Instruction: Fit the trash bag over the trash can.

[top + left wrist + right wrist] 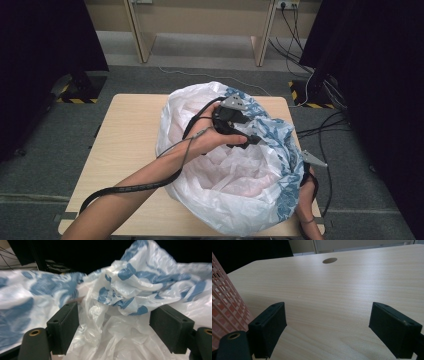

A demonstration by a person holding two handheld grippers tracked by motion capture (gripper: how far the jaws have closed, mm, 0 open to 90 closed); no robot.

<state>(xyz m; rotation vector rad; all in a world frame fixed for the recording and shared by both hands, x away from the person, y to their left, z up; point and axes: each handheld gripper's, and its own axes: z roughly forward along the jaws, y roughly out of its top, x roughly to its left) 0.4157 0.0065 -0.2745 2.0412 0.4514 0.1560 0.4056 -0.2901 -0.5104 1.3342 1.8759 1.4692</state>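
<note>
Evidently the thing to work is the white plastic bag (235, 185) with blue print, draped over a pink lattice basket (224, 307) mid-worktop (125, 135). I judge it light, limp and slippery; I'd pinch a bunched fold at the printed rim, toward 3 o'clock. My left gripper (113, 327) hangs over the bag's mouth, jaws wide apart, holding nothing, crumpled film between them. My right gripper (328, 327) sits low at 4 o'clock beside the basket, jaws equally spread over bare wood.
</note>
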